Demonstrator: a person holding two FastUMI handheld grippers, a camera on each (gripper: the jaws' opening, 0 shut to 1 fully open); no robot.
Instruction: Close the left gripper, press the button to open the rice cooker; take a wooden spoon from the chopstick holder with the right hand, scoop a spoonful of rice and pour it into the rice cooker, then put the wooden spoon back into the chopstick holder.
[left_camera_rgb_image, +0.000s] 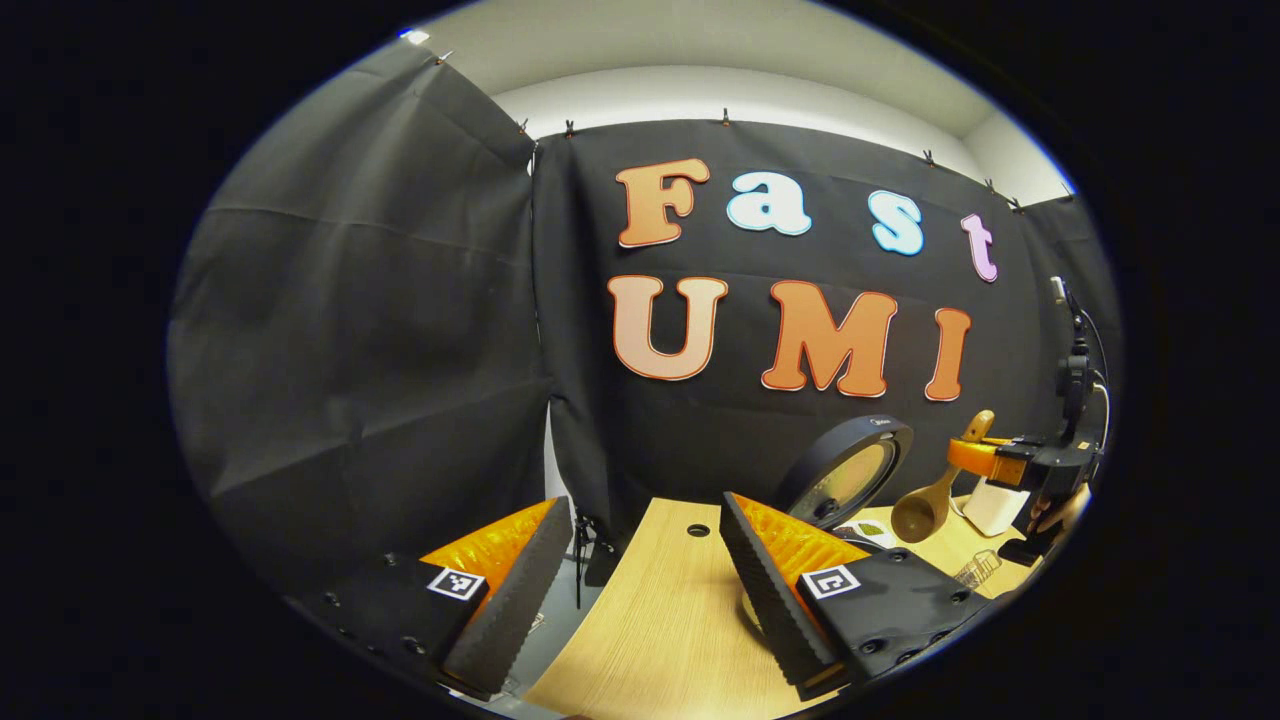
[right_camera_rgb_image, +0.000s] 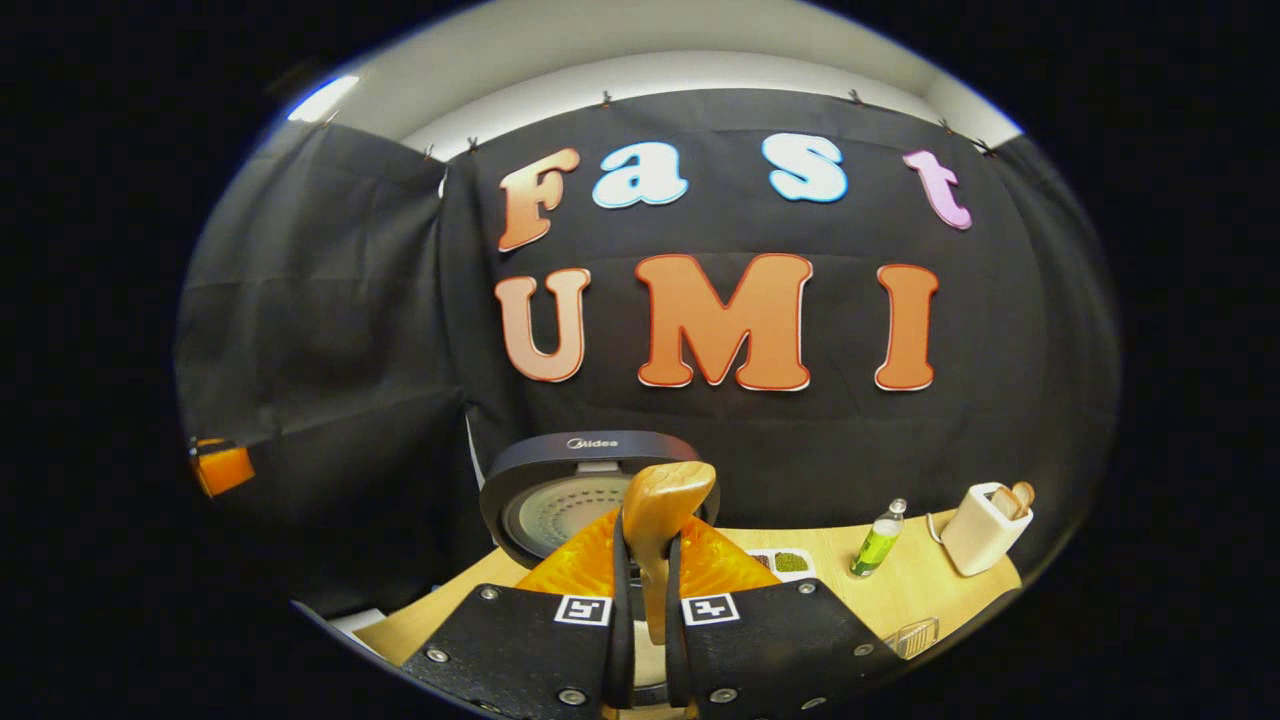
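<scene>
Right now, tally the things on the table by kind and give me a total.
Rice cooker, lid open: 1
Wooden spoon, gripped in the right claw: 1
Chopstick holder: 1
Green bottle: 1
Divided tray of grains: 1
Small wire basket: 1
Total: 6

Black grippers (left_camera_rgb_image: 640, 590) — orange fingers (left_camera_rgb_image: 800, 545), square markers

From my station the tabletop (left_camera_rgb_image: 660, 620) reads as pale wood grain, matt. My left claw (left_camera_rgb_image: 640, 575) has ribbed black rubbery pads (left_camera_rgb_image: 760, 590) over glossy translucent orange plastic. The wooden spoon (right_camera_rgb_image: 662, 530) in my right claw (right_camera_rgb_image: 648, 590) looks smooth, lightly polished. The rice cooker (right_camera_rgb_image: 590, 485) lid is dark satin plastic. The chopstick holder (right_camera_rgb_image: 985, 530) at lower right looks matt cream.
</scene>
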